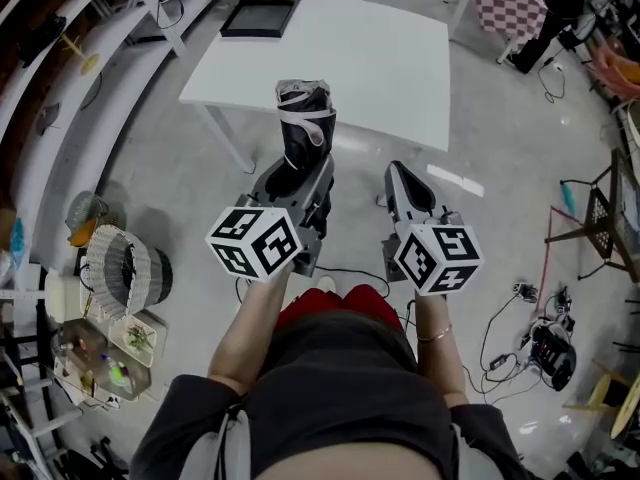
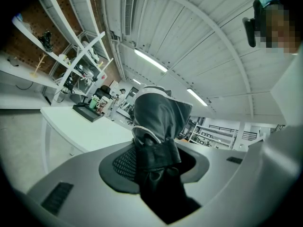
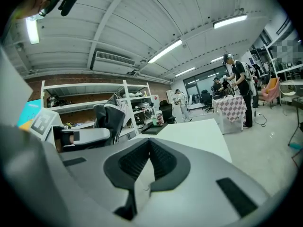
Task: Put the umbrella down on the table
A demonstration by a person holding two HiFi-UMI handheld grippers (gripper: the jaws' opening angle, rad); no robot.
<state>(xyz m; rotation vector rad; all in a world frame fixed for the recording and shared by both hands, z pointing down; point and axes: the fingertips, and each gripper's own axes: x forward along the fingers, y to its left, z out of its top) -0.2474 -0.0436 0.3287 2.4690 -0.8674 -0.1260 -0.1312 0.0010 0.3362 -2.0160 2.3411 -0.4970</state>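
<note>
Black folded umbrella (image 1: 305, 118) is clamped in your left gripper (image 1: 297, 176). The jaws are part-way open with the pads pressed on the fabric bundle near its lower end, and a white strap shows above the grip. Your right gripper (image 1: 408, 186) sits just beside it, jaws together, nothing in them. Both are out in front of you over the floor (image 1: 180, 168), short of the table.

Key relation: the umbrella's long axis runs forward out of the left jaws and, as far as I can tell, angles upward, free end toward the white table (image 1: 380, 68). The table lies straight ahead of the left gripper. In the head view its near edge is just past the umbrella's free end, but I can't judge the height gap. Left hand does the job; right is spare.

My read: carry phase, set-down not yet done. The next move needs the umbrella over the tabletop, then its long axis laid flat before you release. The black tray (image 1: 262, 16) with cups sits at the far left corner, well apart.
</note>
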